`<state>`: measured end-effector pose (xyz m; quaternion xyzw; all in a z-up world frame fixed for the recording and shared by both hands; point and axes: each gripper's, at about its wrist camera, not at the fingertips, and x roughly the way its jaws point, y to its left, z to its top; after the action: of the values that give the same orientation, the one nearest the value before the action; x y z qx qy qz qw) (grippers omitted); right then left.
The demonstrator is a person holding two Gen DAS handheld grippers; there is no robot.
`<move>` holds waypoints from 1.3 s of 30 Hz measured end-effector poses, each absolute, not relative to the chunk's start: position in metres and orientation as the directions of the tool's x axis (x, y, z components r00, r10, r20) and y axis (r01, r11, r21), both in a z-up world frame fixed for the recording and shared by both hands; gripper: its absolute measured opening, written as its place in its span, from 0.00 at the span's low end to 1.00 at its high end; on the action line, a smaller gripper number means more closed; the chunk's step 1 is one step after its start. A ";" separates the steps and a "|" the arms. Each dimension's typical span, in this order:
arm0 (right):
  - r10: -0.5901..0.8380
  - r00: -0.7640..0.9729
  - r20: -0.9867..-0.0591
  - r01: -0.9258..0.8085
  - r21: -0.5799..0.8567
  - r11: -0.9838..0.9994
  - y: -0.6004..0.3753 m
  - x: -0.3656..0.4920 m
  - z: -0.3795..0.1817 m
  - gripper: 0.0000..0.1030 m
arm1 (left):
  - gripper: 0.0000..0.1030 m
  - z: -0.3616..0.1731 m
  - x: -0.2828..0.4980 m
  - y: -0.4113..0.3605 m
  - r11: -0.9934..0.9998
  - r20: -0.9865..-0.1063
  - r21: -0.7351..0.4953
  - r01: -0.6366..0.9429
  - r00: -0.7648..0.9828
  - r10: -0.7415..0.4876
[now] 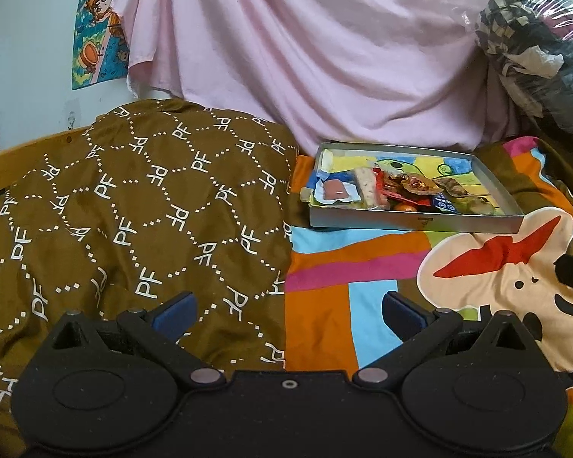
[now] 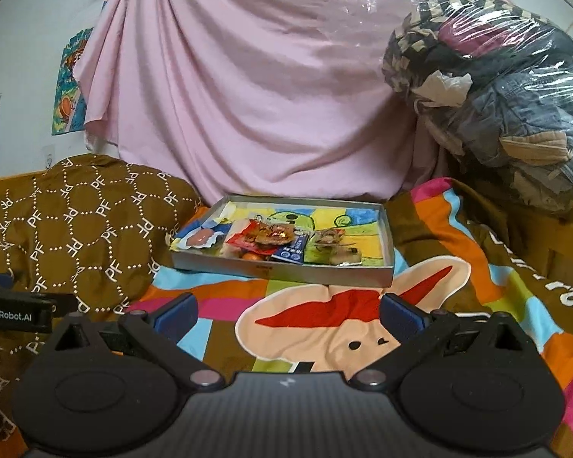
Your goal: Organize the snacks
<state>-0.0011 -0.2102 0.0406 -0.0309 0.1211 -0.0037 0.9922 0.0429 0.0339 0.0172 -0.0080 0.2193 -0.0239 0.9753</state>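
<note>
A shallow grey box tray [image 1: 412, 224] [image 2: 286, 271] with a colourful cartoon lining lies on the bed. Several wrapped snacks are piled along its near side: a white-and-blue packet with a pink piece [image 1: 334, 192] [image 2: 199, 239], a pale wafer bar [image 1: 367, 185], red and gold wrappers [image 1: 410, 185] [image 2: 271, 237], a blue packet [image 2: 289, 253] and brownish pieces [image 2: 334, 246]. My left gripper [image 1: 288, 311] hovers open, well short of the tray and to its left. Centred before the tray, my right gripper [image 2: 288, 311] is open too, with nothing between its fingers.
A colourful cartoon bedspread [image 1: 363, 267] [image 2: 324, 324] covers the bed. A brown patterned quilt [image 1: 133, 210] [image 2: 76, 229] is heaped on the left. A pink sheet [image 2: 248, 95] hangs behind. A plastic bag of clothes [image 2: 496, 95] sits at the right.
</note>
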 end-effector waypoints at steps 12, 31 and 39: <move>-0.021 0.958 -0.286 0.012 -0.033 0.999 -0.212 -0.002 0.033 1.00 | 0.99 0.006 0.036 0.020 0.996 -0.428 0.010 0.086 0.901 -0.073; -0.020 0.952 -0.304 0.007 -0.046 0.999 -0.212 -0.004 0.028 1.00 | 0.99 0.007 0.029 0.019 0.995 -0.419 -0.015 0.099 0.903 -0.096; -0.020 0.952 -0.305 0.007 -0.045 0.999 -0.212 -0.004 0.029 1.00 | 0.99 0.007 0.029 0.019 0.995 -0.419 -0.016 0.098 0.903 -0.096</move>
<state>-0.0039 -0.2121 0.0285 -0.0217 0.1544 -0.0068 0.9877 0.0293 0.0193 0.0067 0.0029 0.2146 -0.0497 0.9754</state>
